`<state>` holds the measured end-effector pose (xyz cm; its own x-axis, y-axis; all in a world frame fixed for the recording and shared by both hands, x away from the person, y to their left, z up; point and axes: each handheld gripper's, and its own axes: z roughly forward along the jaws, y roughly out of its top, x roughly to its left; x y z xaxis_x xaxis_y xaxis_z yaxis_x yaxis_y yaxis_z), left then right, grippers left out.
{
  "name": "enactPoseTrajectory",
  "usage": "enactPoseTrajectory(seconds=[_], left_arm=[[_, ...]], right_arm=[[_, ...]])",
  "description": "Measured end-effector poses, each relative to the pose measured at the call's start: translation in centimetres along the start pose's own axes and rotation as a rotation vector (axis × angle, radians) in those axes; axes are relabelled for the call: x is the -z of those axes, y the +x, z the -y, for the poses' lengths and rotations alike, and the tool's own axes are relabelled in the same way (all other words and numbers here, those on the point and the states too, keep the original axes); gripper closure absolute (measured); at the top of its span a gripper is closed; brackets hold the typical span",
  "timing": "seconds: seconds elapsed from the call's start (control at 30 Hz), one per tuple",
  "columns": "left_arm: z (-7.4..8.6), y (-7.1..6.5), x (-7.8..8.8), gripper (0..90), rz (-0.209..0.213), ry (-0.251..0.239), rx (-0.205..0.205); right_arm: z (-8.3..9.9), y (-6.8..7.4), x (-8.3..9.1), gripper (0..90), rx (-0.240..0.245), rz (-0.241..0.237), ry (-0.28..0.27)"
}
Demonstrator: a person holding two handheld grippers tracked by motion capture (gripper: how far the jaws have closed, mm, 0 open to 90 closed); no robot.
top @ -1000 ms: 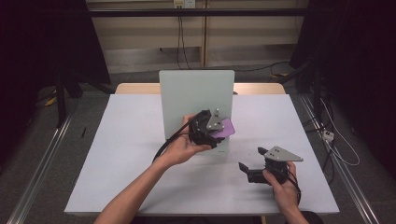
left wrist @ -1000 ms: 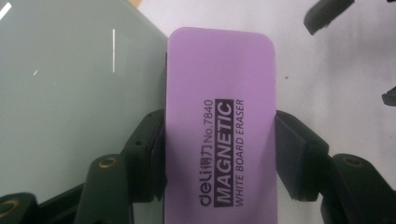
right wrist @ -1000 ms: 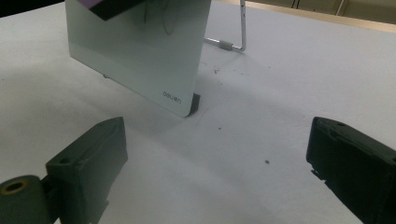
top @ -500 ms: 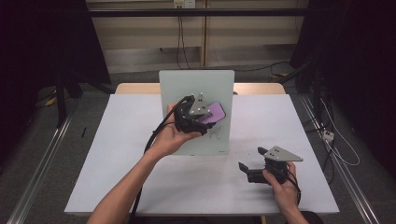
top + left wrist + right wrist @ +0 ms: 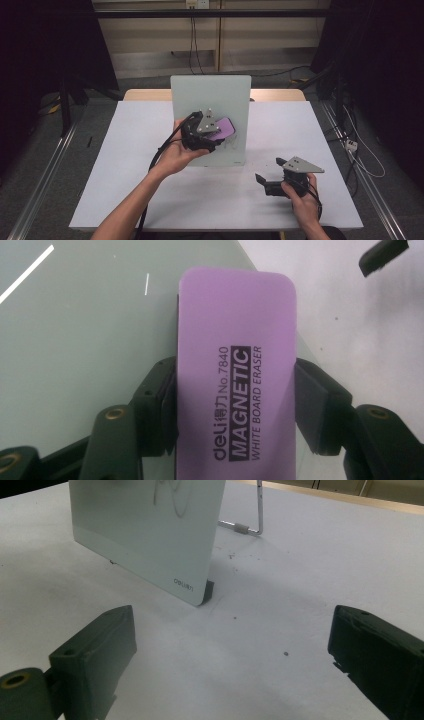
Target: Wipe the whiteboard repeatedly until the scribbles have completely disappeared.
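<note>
While the high view takes in the whole white counter (image 5: 125, 180), it shows the left tongs (image 5: 220, 134) raised against the face of an upright whiteboard (image 5: 210, 90) near the counter's middle, with a purple eraser (image 5: 223, 128) clamped between the jaws and lying flat on the board. The right tongs (image 5: 263, 181) rest low near the counter's front right, well apart from the board.

From the left gripper view comes the detail that the high view is too small to give: the eraser (image 5: 235, 370) is a rounded purple block printed "deli No.7840 MAGNETIC WHITE BOARD ERASER", and the two black jaws press on its long sides. Behind it lies the pale grey-green board (image 5: 75, 340), with the counter (image 5: 350, 330) off to one side.

In the right gripper view the jaws stand wide apart with nothing between them. Beyond them the board's (image 5: 150, 535) lower corner shows faint pen marks (image 5: 172, 497), a small "deli" mark, and a metal stand (image 5: 252, 517) behind.
</note>
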<state>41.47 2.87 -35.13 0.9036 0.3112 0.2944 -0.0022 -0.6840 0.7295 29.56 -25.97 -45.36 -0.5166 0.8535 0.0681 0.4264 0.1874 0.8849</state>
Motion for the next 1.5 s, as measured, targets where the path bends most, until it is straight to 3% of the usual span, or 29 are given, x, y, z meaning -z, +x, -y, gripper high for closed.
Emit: enactPoseTrajectory(seconds=[0.2,0.7,0.87,1.17,1.33,1.5], left_arm=[[0.6,-0.8,-0.8,40.9,0.017,-0.001,-0.007],[1.4,-3.4,-3.4,40.9,0.090,0.089,-0.062],[1.1,-3.1,-3.4,40.9,0.101,0.079,-0.059],[-1.0,-2.2,-3.2,40.9,0.087,0.033,-0.050],[-2.1,-0.7,-2.5,40.9,0.087,-0.029,0.003],[-3.0,-0.6,-2.5,40.9,0.069,-0.028,-0.016]], right_arm=[[0.0,0.0,0.0,5.5,0.002,-0.001,0.001],[0.0,0.0,0.0,5.5,0.005,-0.001,-0.002],[0.0,0.0,0.0,5.5,0.006,0.000,-0.003],[0.0,0.0,0.0,5.5,0.006,0.001,-0.001],[0.0,0.0,0.0,5.5,0.005,-0.001,-0.002],[0.0,0.0,0.1,5.5,0.005,0.001,-0.001]])
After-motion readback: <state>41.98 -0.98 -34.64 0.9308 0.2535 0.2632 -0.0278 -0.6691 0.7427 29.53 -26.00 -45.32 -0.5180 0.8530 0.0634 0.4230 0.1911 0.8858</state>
